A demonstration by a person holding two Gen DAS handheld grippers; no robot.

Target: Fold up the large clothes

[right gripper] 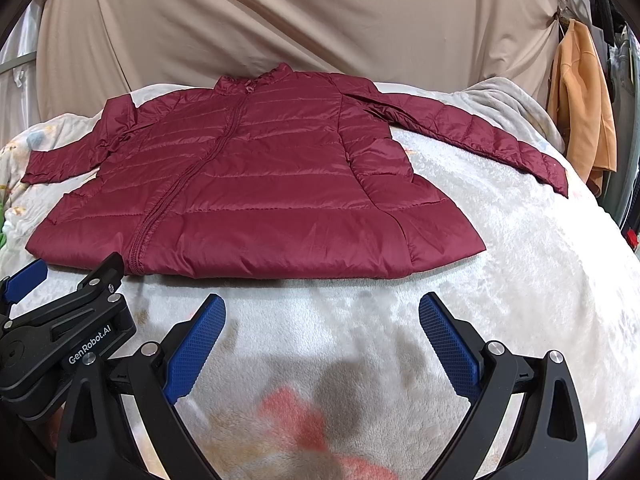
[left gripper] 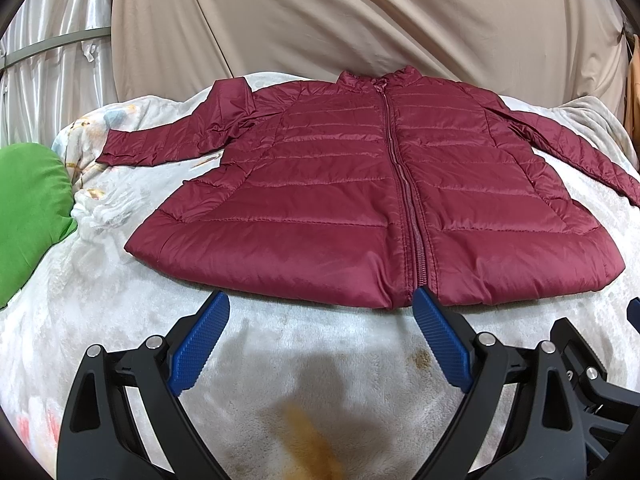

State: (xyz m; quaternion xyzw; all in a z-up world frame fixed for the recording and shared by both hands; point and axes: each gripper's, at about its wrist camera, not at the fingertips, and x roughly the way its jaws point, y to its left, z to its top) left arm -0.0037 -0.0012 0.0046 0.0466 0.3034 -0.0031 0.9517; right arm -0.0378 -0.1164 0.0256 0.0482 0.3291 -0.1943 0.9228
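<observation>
A maroon quilted jacket (left gripper: 360,184) lies flat and zipped, front up, on a white fleece blanket (left gripper: 280,360); it also shows in the right wrist view (right gripper: 260,184). Both sleeves are spread out to the sides. My left gripper (left gripper: 320,304) is open and empty, its blue fingertips just short of the jacket's hem near the zipper. My right gripper (right gripper: 320,308) is open and empty, a little before the hem. The left gripper (right gripper: 60,280) shows at the lower left of the right wrist view, beside the hem.
A green cushion (left gripper: 28,208) lies at the left edge of the blanket. A beige sheet (left gripper: 360,20) hangs behind. An orange garment (right gripper: 580,100) hangs at the right. The blanket (right gripper: 520,280) has printed patches and stains.
</observation>
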